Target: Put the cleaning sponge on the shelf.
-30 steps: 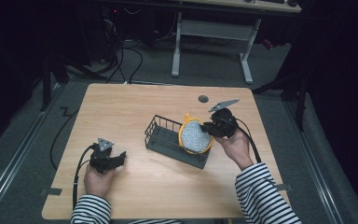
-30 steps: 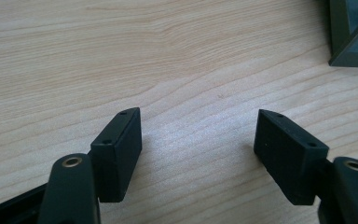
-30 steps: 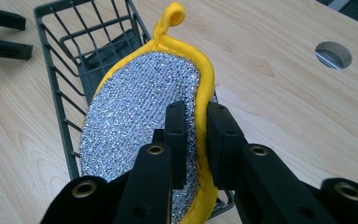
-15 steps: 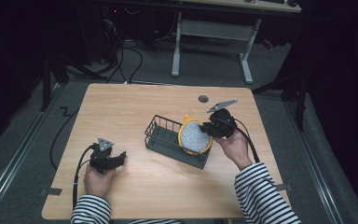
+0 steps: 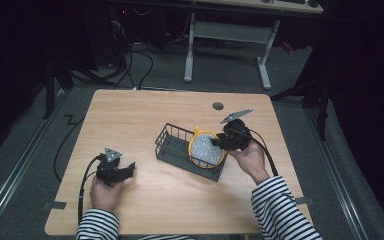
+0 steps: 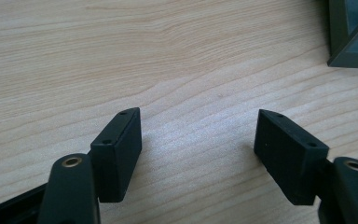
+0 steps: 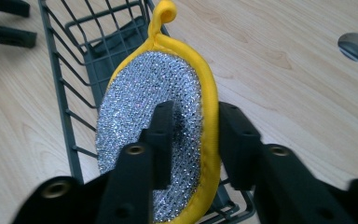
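- Risk: yellow-rimmed scouring pad [image 7: 158,107] standing on edge at the wire basket's [image 5: 172,142] right end, so could tip out over the rim toward 3 o'clock once unsupported, or snag on withdrawing pads.
- Right hand-held gripper [image 7: 191,135]: jaws just opening, partly apart, straddling the pad's rim without clamping it.
- Left hand-held gripper [image 6: 198,140]: wide open, empty, on the table [image 5: 145,107] at basket's 8 o'clock.

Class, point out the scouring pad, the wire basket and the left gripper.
scouring pad [image 7: 144,98], right gripper view, silver mesh face.
wire basket [image 5: 172,135], high view, near-left rim.
left gripper [image 6: 198,144], left gripper view, midway between its open jaws.
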Available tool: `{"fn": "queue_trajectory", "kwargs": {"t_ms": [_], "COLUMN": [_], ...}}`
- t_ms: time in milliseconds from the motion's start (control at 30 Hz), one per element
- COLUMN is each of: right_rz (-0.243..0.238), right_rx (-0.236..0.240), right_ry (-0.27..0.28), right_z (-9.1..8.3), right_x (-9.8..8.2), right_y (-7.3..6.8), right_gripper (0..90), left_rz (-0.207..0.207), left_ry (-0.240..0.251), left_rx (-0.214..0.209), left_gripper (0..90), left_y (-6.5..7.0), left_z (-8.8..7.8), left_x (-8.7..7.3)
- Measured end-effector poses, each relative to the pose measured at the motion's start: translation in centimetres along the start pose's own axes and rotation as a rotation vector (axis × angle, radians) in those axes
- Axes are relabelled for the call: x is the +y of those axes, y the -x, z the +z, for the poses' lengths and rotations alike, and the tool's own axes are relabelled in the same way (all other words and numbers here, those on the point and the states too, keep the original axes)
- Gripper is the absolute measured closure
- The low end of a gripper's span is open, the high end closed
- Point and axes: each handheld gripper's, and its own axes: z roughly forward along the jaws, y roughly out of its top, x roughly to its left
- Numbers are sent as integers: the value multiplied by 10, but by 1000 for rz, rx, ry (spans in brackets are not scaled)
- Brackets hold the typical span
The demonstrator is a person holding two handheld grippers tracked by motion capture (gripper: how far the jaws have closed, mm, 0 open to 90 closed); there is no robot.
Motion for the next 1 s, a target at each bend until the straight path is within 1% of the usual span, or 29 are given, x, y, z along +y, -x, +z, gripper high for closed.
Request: {"fn": "queue_trajectory", "kwargs": {"t_ms": [67,100,133,200,233,267,333,400,500,633,700,733,767,833,867,900,933,967,1000], "right_rz": [7,14,35,67,85,85,104,139,163,208,225,233,232,232,232,229,242,255,255], "right_rx": [3,3,14,26,20,20,13,29,8,3,-6,-18,-23,-49,-49,-65,-63,-76,-76], "right_ry": [32,49,79,115,132,132,161,190,204,257,260,260,261,258,258,266,279,281,281], "right_z": [-5,-7,-11,-16,-21,-21,-28,-34,-42,-55,-59,-62,-64,-69,-69,-72,-73,-73,-73], "right_x": [-3,-4,-7,-11,-14,-14,-18,-24,-32,-44,-49,-54,-57,-60,-60,-64,-70,-78,-78], "right_y": [-1,-1,0,4,7,7,11,16,21,28,31,33,34,34,34,34,35,36,36], "right_gripper": [554,538,521,495,492,492,496,505,508,529,529,527,526,521,521,523,520,519,519], "left_rz": [0,1,1,1,1,2,2,1,2,3,2,2,2,2,1,0,0,-1,-2], "left_ry": [0,0,0,0,0,0,0,0,0,-1,-1,-1,-1,-1,-1,0,0,0,0], "left_rx": [0,1,1,1,2,2,2,2,2,3,4,4,4,4,4,4,3,1,1], "left_gripper": [327,327,327,327,327,327,327,327,327,327,328,328,328,328,328,328,327,327,327], "left_y": [0,0,0,0,0,0,0,0,0,1,1,1,1,0,0,0,0,0,0], "left_z": [0,0,0,0,0,0,0,0,0,0,0,0,0,0,0,0,0,0,0], "left_x": [0,0,0,0,0,0,0,0,0,0,0,0,0,0,0,0,0,0,0]}}
